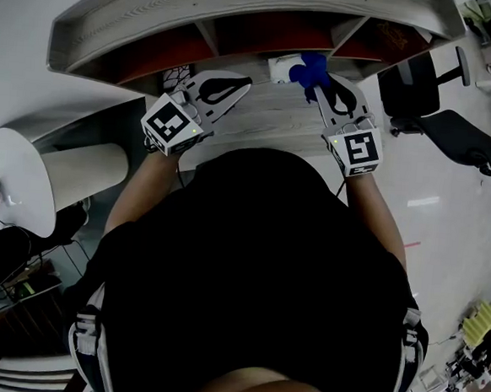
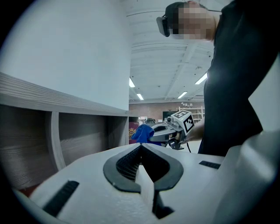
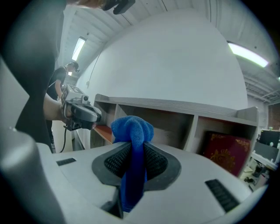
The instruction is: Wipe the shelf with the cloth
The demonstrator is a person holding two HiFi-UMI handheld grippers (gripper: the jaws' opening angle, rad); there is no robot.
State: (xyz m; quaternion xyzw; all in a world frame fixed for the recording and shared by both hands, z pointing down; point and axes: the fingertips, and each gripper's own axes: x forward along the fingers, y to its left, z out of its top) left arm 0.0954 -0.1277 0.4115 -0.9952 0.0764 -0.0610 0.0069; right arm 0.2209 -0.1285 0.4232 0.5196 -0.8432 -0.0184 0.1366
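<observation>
Blue cloth [image 3: 131, 131], bunched into a rounded knob, is pinched between the jaws of the right gripper [image 1: 320, 88]. The jaws are closed down to the thickness of the fabric, with a tail of it running back along the slot. The knob stands clear of the jaw tips and faces the open compartments of the pale wooden shelf [image 3: 175, 106]. It appears near the shelf but not yet pressed against any board, though contact cannot be judged with certainty. A dark red book [image 3: 227, 153] stands in the right-hand compartment.

The left gripper [image 2: 141, 151] is clenched tip to tip with nothing between its jaws, and it hangs in front of the shelf's left compartments, apart from the wood.

The step in hand is probably bringing the cloth onto the wood. It would go best if only the protruding knob meets the board, with the jaws tilted so the hard tips stay off it. Strokes should run along the grain under steady, light pressure. The grip needs to stay firm, since a loosely held cloth would likely drag out during a stroke.
</observation>
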